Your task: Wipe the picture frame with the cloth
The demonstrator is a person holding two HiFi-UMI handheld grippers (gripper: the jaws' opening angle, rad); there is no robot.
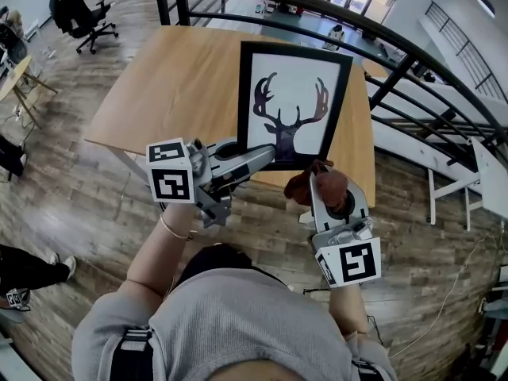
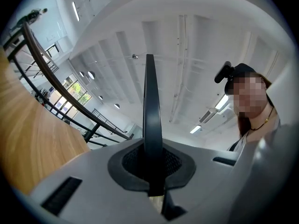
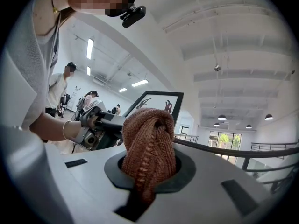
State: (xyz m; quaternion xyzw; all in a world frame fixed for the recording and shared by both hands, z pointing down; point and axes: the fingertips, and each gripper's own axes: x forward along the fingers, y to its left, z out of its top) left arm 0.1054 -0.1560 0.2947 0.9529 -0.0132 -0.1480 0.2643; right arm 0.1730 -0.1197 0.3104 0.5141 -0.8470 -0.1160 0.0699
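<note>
The left gripper (image 1: 255,159), clamped on the picture frame (image 1: 294,101), has it at 1 o'clock. The right gripper (image 1: 329,187), at the frame's 5 o'clock, pinches the cloth (image 1: 303,186). The left gripper view shows the frame edge-on.

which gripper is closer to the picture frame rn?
Left. The left gripper is clamped on the lower edge of the picture frame. The right gripper holds the cloth just off the frame's lower right corner; contact unclear.

picture frame (image 1: 294,105) over the surface's (image 1: 175,86) near edge, left gripper (image 1: 264,157) on its bottom-left corner, cloth (image 1: 305,186) in right gripper (image 1: 329,187) just beside.
</note>
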